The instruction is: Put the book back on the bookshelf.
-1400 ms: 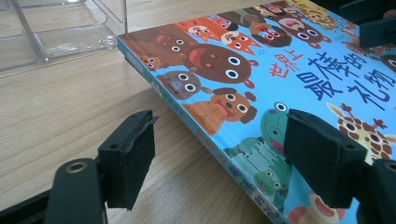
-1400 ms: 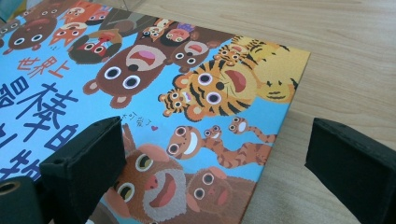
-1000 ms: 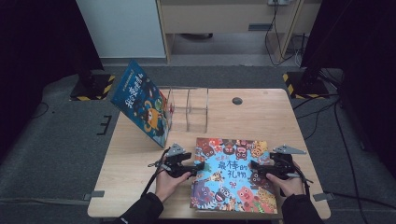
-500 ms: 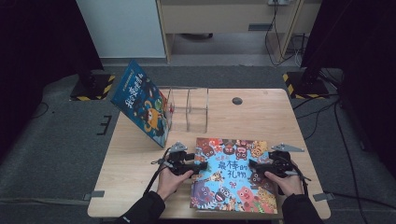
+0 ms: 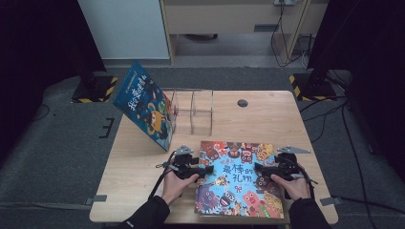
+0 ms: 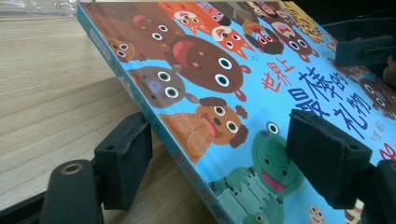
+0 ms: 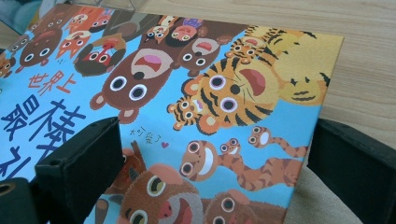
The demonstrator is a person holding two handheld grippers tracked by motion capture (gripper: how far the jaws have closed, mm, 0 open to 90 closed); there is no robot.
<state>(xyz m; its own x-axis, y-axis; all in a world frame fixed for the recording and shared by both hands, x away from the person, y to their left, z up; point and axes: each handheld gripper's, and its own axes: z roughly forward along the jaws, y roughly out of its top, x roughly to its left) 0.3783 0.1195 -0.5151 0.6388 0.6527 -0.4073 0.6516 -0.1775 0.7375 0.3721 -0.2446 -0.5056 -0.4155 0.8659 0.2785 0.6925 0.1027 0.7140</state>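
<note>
Standing near the desk's point(image 5: 267, 107) far edge, left of centre, a clear rack point(image 5: 192, 110) has open slots; a blue book point(image 5: 144, 105) leans tilted against its left side, lower edge on the desk, nothing visible inside the compartments. Flat at the near edge, right of centre, lies the picture book point(image 5: 239, 177), cover up, its near edge about at the desk's rim. Bare wood runs between book and rack, and along the right edge; a small dark disc point(image 5: 242, 102) sits by the far edge. Left gripper point(image 5: 206, 169) comes in from the left, jaws pointing right, straddling the book's left edge: in the left gripper view point(image 6: 219, 154) one pad is under the spine side, which is lifted off the wood, the other over the cover, gap still wider than the book, not clamped. Right gripper point(image 5: 260, 168) points left from the book's right edge; in the right gripper view point(image 7: 210, 158) jaws stand wide either side of the right edge, one pad above the cover, one beyond the edge. Both hands, left point(image 5: 175, 185) and right point(image 5: 291, 185), rest low at the near edge, forearms entering from below.
</note>
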